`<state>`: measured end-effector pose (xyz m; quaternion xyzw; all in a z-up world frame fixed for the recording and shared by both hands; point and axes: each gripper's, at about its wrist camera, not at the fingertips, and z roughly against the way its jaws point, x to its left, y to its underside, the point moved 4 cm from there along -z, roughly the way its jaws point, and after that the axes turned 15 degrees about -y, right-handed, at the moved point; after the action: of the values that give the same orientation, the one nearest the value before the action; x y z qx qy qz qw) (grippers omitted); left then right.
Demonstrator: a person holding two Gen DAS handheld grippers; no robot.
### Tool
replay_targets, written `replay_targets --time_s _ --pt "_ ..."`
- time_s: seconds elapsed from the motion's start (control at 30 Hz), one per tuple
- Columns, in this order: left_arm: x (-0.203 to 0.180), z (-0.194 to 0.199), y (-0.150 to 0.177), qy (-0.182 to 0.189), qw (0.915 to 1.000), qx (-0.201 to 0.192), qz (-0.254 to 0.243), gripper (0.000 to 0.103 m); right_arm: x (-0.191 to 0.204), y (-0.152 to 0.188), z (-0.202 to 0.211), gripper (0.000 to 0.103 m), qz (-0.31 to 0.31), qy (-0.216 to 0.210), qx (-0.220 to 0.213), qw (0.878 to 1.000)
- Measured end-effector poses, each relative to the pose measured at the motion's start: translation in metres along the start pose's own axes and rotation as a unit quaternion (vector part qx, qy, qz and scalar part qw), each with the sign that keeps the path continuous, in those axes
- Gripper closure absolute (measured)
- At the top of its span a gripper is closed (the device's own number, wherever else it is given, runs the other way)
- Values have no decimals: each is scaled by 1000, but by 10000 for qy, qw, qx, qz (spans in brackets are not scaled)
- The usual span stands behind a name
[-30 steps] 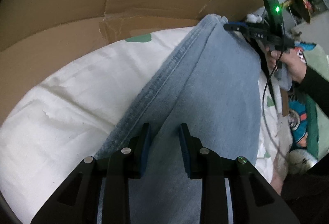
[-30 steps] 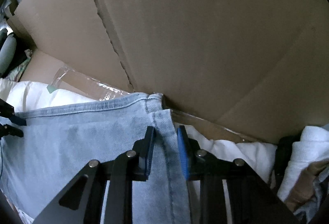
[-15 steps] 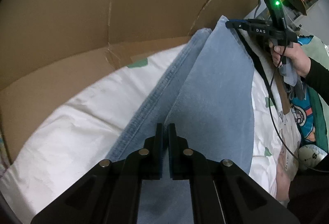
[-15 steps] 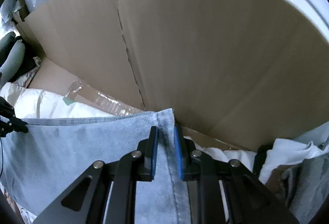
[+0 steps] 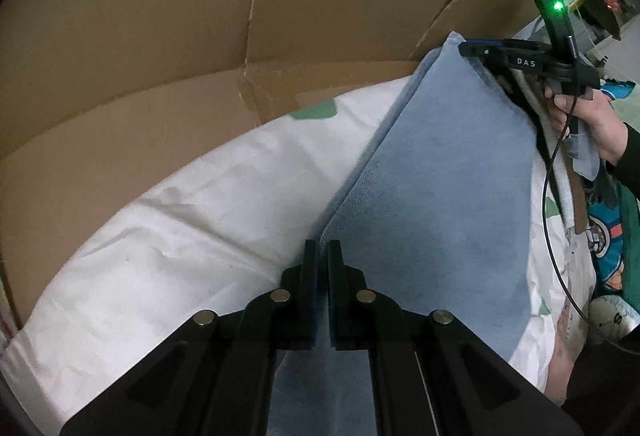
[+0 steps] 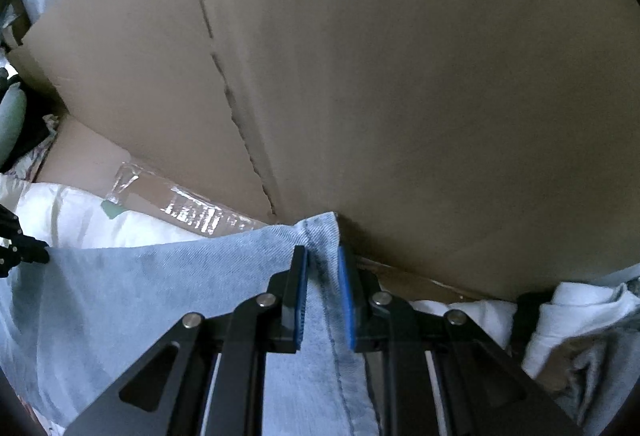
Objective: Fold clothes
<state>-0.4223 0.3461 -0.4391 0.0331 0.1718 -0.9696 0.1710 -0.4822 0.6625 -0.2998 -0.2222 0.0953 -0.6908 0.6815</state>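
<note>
Denim jeans [image 5: 440,196] pinched in both claws, left claw [image 5: 322,256] and right claw [image 6: 322,268], lower part cut off.

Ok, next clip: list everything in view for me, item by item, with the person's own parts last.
jeans: one, light blue denim, stretched between both grippers above the bedding
bedding: one, white with green patches, under the jeans
cardboard: large brown sheets, standing behind the bedding
clothes pile: white and grey items, right edge of the right wrist view
printed fabric: teal and orange, right edge of the left wrist view
left hand-held gripper: black, shut on the jeans
right hand-held gripper: black with blue pads, shut on the jeans' seam
right hand: one, dark sleeve
</note>
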Motion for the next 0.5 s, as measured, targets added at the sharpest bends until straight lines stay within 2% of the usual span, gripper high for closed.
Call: replay_targets --time_s 0.23,0.37,0.43,0.5 --pt "4 -11 3 60 10000 -28 -45 99 -11 11 -24 89 -69 57 107 9999" --pt "3 -10 3 59 10000 -74 -30 98 -9 15 -25 87 -48 183 -5 9998" --pt "3 -6 4 58 10000 -62 -34 96 -6 16 -21 82 -22 230 -51 9997" --pt "7 -3 4 108 9999 37 114 94 -3 17 -15 62 -39 176 -93 9998"
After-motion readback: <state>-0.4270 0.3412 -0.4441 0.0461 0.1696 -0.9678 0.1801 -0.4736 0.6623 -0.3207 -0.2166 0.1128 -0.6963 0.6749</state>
